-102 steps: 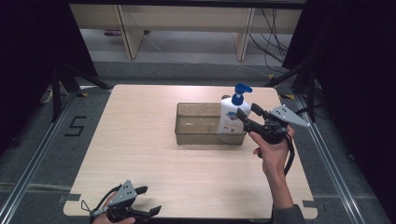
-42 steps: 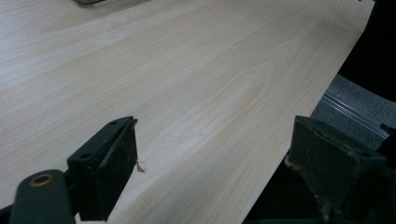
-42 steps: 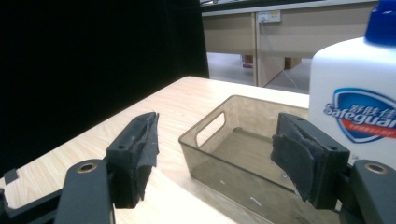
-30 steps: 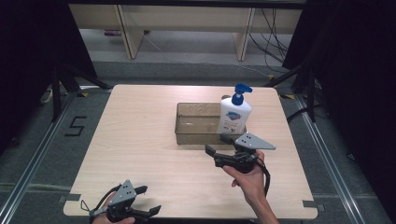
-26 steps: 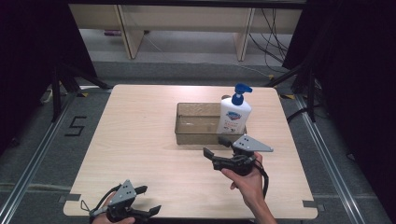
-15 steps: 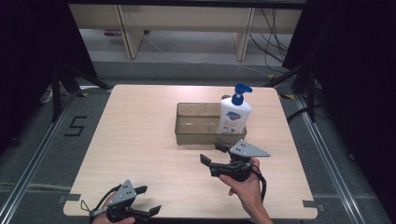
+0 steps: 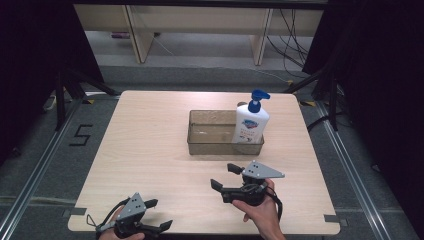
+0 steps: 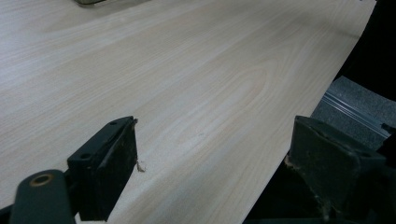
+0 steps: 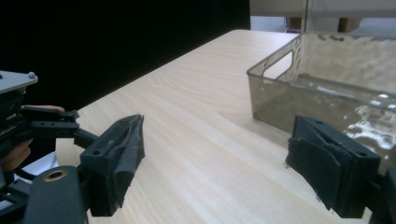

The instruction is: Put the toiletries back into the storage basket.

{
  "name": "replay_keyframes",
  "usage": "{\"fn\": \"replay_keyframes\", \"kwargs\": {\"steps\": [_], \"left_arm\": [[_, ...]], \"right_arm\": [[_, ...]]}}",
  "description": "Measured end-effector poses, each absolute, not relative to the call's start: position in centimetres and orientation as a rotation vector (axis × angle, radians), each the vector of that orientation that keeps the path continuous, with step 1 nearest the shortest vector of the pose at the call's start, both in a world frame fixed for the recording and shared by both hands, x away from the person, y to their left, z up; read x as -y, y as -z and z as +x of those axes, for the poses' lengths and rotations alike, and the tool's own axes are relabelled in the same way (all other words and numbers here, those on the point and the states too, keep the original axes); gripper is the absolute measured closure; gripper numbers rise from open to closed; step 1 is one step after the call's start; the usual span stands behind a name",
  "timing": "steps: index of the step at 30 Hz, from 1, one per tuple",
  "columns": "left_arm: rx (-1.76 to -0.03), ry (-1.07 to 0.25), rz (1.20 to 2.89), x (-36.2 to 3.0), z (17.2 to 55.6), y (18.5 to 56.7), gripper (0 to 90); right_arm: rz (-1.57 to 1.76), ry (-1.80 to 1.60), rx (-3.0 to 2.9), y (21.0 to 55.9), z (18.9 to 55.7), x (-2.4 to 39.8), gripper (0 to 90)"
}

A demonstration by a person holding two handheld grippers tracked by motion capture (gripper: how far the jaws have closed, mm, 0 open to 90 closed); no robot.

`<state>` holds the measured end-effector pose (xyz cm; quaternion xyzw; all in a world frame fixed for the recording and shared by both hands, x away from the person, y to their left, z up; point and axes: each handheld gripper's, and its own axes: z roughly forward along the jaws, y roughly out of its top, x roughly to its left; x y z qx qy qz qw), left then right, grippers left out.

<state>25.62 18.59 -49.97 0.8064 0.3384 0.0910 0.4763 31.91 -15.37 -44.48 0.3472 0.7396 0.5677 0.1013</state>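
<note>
A white soap bottle [image 7: 250, 125] with a blue pump stands upright in the right end of a clear grey bin [image 7: 212, 134] at the table's middle. My right gripper [image 7: 224, 176] is open and empty. It hovers in front of the bin, near the front edge, with its jaws pointing left. In the right gripper view the open jaws [image 9: 219, 163] frame bare wood, and the bin [image 9: 327, 79] is close on the right. My left gripper [image 7: 159, 214] rests open and empty at the front left corner. Its jaws [image 8: 219, 172] are spread over the tabletop.
The wooden table [image 7: 145, 145] lies bare around the bin. Its edge [image 8: 327, 93] runs close to the left gripper's right jaw, with dark floor beyond. The left gripper [image 9: 42, 123] sits far left in the right gripper view. Shelving stands behind the table.
My right gripper has let go of the bottle and drawn back toward the front edge, drifting left. The bottle stays upright in the bin. The left gripper has not moved.
</note>
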Motion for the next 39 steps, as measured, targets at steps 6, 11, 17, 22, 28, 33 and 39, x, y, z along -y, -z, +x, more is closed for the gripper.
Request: {"fn": "replay_keyframes", "kwargs": {"steps": [6,11,17,22,28,33,39], "left_arm": [[-0.830,-0.225,1.964,-18.6,25.6,49.9,14.8],[-0.827,-0.225,1.969,-18.6,25.6,49.9,14.8],[-0.834,-0.226,1.968,-18.7,25.6,49.9,14.8],[-0.829,-0.225,1.968,-18.6,25.6,49.9,14.8],[-0.822,-0.227,1.977,-18.7,25.6,49.9,14.8],[-0.836,-0.228,1.967,-18.6,25.6,49.9,14.8],[-0.830,-0.225,1.966,-18.6,25.6,49.9,14.8]], "right_arm": [[1.035,-1.675,-2.215,45.3,31.4,15.4,16.3],[1.008,-1.685,-2.256,45.9,30.6,15.4,15.6],[0.985,-1.685,-2.297,46.2,29.8,15.4,15.6],[1.000,-1.679,-2.303,46.6,29.2,15.6,15.6],[0.992,-1.687,-2.290,47.0,28.7,15.8,15.5],[1.034,-1.687,-2.303,47.1,28.1,15.9,15.5],[1.008,-1.662,-2.312,47.3,27.6,16.2,15.4]]}}
